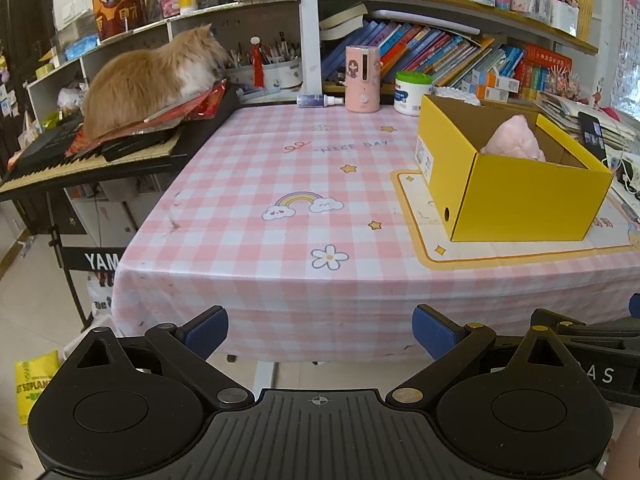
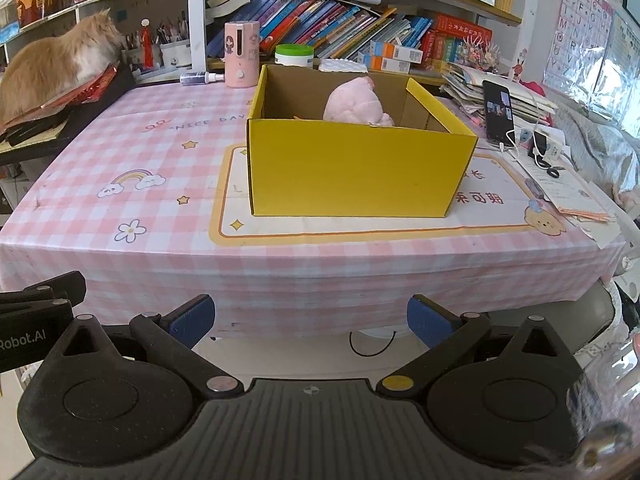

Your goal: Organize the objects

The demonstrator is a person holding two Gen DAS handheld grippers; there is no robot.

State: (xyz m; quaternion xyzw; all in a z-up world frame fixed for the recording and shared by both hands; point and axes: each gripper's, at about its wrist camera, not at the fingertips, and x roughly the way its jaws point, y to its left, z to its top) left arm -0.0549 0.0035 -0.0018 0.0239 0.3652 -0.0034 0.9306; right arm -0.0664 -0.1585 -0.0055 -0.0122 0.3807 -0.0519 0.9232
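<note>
Yellow box [image 2: 352,172] on the printed mat [image 2: 280,232], right-of-centre on the pink checked table [image 2: 160,152]; pink plush [image 2: 358,106] already inside, leaning toward the far wall. Looks nearly finished, judging by the bare cloth around it.

Left gripper [image 1: 320,332] held off the near table edge, pads spread wide, nothing between them. Right gripper [image 2: 310,320] likewise spread and empty, facing the box front. Both well short of any object.

Risks, as judgement only:
- Box light and open-topped, standing loose on a smooth mat: likely to slide or skew if nudged by a finger on the way in.
- Plush soft, poking above the rim: easy to snag and drag out when reaching past it.
- Pink dispenser [image 2: 240,54], green-lidded jar [image 2: 294,56] and small spray bottle [image 2: 202,77] crowded at the far edge just behind the box: tall dispenser prone to toppling, bottle lying flat prone to rolling.
- Cat [image 1: 148,80] sitting on the keyboard [image 1: 80,156] at the left: may move onto the table mid-reach.
- Phone [image 2: 498,112] propped with cable at the right: snag hazard for the right side.
</note>
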